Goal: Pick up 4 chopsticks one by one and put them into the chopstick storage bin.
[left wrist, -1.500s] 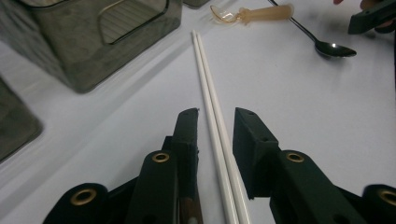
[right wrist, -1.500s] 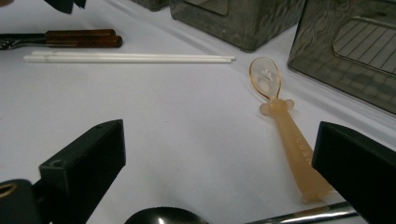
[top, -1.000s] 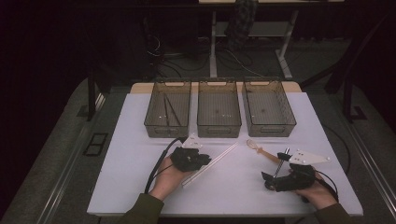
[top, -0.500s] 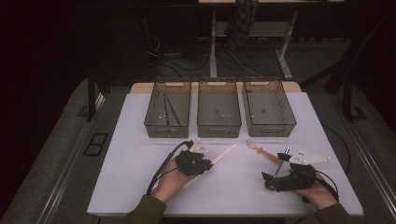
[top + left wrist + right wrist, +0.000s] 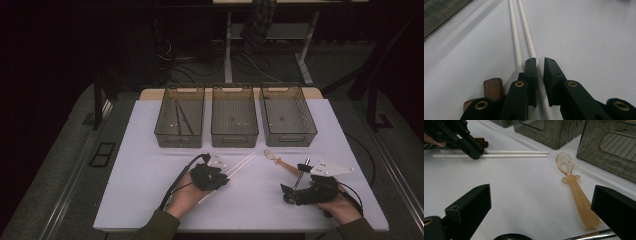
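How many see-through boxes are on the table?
3, side by side along the table's far edge: the left box holds dark sticks, then the middle box and the right box.

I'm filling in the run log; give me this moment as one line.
left hand-held gripper: jaws astride one white chopstick, not shut | right hand-held gripper: open, near spoon | three bins behind

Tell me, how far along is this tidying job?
Early on. Done: a dark pair of sticks already lies in the left clear plastic bin. In hand: the left gripper has its jaws around one of the two white chopsticks, which lie on the white table. Left: the translucent orange spoon lies before the open right gripper.
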A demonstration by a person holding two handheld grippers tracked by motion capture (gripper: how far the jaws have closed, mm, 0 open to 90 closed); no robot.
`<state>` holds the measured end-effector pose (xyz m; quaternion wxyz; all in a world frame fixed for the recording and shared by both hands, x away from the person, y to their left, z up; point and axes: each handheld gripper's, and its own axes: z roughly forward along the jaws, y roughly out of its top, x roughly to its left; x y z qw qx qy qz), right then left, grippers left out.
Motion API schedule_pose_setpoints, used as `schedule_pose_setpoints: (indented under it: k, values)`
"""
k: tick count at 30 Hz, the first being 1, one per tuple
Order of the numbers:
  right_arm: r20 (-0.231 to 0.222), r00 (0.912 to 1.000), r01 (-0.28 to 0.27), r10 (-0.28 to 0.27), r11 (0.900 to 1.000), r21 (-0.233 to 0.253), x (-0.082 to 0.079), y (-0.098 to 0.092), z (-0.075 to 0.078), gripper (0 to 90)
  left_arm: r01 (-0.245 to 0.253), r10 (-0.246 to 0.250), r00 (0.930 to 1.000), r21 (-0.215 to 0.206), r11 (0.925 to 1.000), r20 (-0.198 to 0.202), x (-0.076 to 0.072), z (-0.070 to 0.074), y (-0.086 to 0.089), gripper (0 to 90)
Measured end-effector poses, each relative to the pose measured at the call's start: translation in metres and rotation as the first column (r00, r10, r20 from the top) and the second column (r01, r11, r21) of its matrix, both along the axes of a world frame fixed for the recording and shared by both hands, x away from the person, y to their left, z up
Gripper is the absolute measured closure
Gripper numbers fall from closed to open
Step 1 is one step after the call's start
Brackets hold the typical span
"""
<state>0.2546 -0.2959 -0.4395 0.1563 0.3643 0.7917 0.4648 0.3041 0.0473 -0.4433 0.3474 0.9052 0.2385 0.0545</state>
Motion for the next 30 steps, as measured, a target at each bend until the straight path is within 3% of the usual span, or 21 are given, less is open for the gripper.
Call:
schedule_pose_setpoints:
  k: [4, 15, 30]
  values:
    - [-0.001, 1.0000, 0.000, 0.000, 1.000, 0.000, 0.0001, 0.0001, 0.0000, 2.7, -0.002, 0.002, 1.0000, 0.004, 1.0000, 0.009, -0.0023, -0.0004, -0.0009, 80.7]
    - [0.000, 1.0000, -0.001, 0.001, 1.000, -0.002, 0.0001, 0.0000, -0.0001, 2.7, -0.030, 0.028, 0.9985, -0.032, 0.9990, -0.047, -0.0028, -0.0014, 0.0006, 82.8]
    - [0.002, 1.0000, -0.002, 0.002, 1.000, -0.007, 0.0001, 0.0003, -0.0002, 2.7, -0.066, 0.065, 0.9975, -0.030, 0.9974, -0.028, -0.0084, -0.0018, -0.0011, 84.2]
